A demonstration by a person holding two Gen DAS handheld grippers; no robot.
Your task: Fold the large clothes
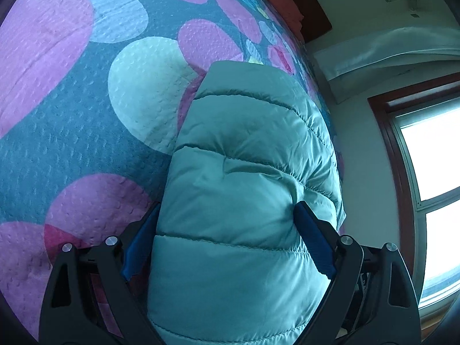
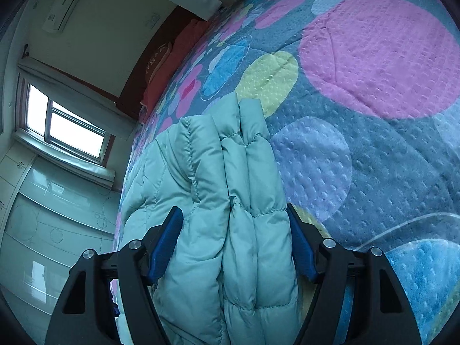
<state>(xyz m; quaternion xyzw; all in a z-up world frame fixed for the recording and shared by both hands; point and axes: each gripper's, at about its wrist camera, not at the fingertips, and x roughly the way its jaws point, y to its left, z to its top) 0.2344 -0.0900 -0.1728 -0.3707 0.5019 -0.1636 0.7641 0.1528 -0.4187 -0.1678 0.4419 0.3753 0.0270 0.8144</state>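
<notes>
Apparently jacket (image 1: 244, 178) (bunched) near bed-edge (image 1: 322, 92).

The puffy teal jacket (image 1: 244, 189) is running off the bottom edge of the left wrist view, so its lower part is not showing, and it is covering much of the bed (image 1: 72, 132) beneath it. In the right wrist view the jacket's bunched layers (image 2: 230, 215) are likewise being cut off at the bottom edge. The left hand-held gripper (image 1: 227, 215) is having its left blue pad (image 1: 141, 244) partly hidden behind the padding. On the right hand-held gripper (image 2: 234, 224), the inner faces of the pads (image 2: 302, 247) are lying buried in fabric. The window (image 1: 431, 172) is being cropped at the right edge and is glaring white.
</notes>
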